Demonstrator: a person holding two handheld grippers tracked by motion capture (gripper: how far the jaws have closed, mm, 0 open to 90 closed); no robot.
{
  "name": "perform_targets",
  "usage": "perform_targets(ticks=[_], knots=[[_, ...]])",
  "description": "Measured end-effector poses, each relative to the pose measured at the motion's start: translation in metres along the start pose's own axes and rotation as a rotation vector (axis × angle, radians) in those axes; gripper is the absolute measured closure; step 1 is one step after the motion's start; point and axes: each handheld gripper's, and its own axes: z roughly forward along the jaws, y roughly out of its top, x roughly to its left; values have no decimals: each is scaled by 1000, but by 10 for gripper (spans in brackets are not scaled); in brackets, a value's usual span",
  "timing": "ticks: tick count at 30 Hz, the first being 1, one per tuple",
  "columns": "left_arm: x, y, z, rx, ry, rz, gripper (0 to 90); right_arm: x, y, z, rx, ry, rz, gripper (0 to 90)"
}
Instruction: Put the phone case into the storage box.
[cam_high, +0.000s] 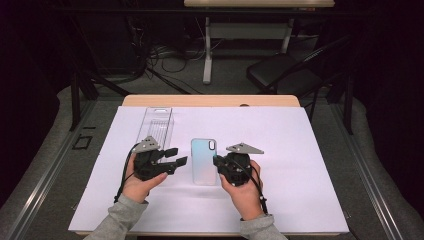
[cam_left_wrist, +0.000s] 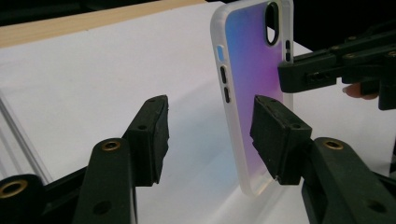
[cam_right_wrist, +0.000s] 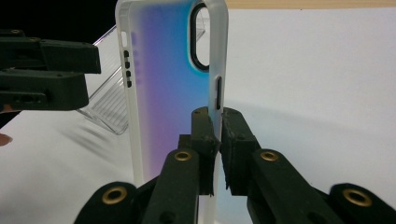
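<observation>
You are at a table covered by a white sheet (cam_high: 300, 150). Your right gripper (cam_right_wrist: 216, 135) is clenched on the side edge of an iridescent phone case (cam_high: 204, 160), which lies mid-table between your two hands. Your left gripper (cam_left_wrist: 208, 135) has its jaws apart, released, with one jaw just beside the case and nothing pressed between them. A clear plastic package (cam_high: 155, 125) lies beyond your left hand (cam_high: 137, 185).

My phone case (cam_high: 203, 161) shimmers blue to purple with a frosted white rim; my grippers are black, the sheet (cam_high: 300, 150) white, the box (cam_high: 156, 125) clear.
</observation>
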Motion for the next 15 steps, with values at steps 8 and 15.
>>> perform_targets(ticks=[8, 15], knots=[[-1, 2, -4, -19, 33, -7, 480, 7, -3, 6, -3, 12, 17, 845], [-2, 3, -5, -8, 71, 15, 483, 12, -7, 11, 4, 11, 9, 845]])
